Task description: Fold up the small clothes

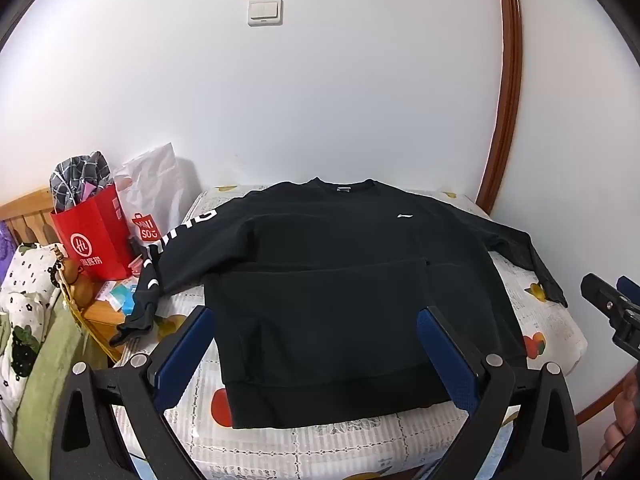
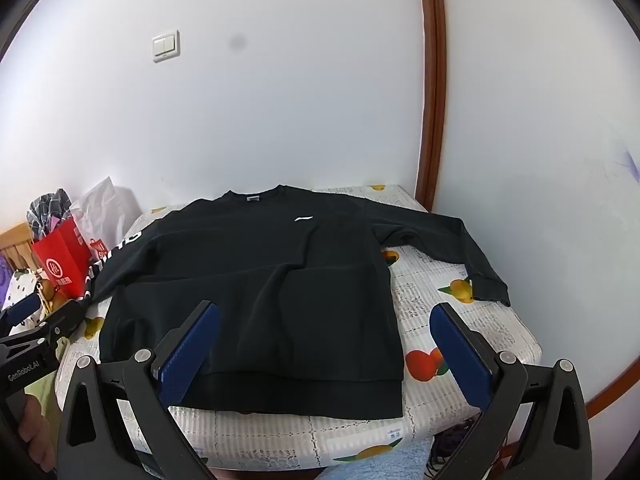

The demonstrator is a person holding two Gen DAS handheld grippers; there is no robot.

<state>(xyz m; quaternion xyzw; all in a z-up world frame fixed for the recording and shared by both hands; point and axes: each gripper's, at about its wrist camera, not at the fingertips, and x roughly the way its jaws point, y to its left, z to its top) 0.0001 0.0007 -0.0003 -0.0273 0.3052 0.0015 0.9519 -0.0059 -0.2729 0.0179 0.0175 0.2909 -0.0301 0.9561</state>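
A black long-sleeved sweatshirt (image 1: 344, 280) lies flat, front up, on a small table with a fruit-print cloth (image 1: 552, 320); it also shows in the right wrist view (image 2: 256, 292). Both sleeves are spread out: the left one, with white lettering, (image 1: 160, 256) hangs off the table's left edge, and the right one (image 2: 460, 248) lies bent near the wall. My left gripper (image 1: 316, 316) is open and empty, hovering above the hem. My right gripper (image 2: 324, 312) is open and empty above the hem's right part. Each gripper shows in the other's view: the right (image 1: 612, 308) and the left (image 2: 32, 320).
A red paper bag (image 1: 96, 236) with plaid cloth and a white plastic bag (image 1: 152, 196) stand left of the table. A bed with bedding (image 1: 24, 300) lies further left. A white wall and a brown door frame (image 1: 504, 120) stand behind the table.
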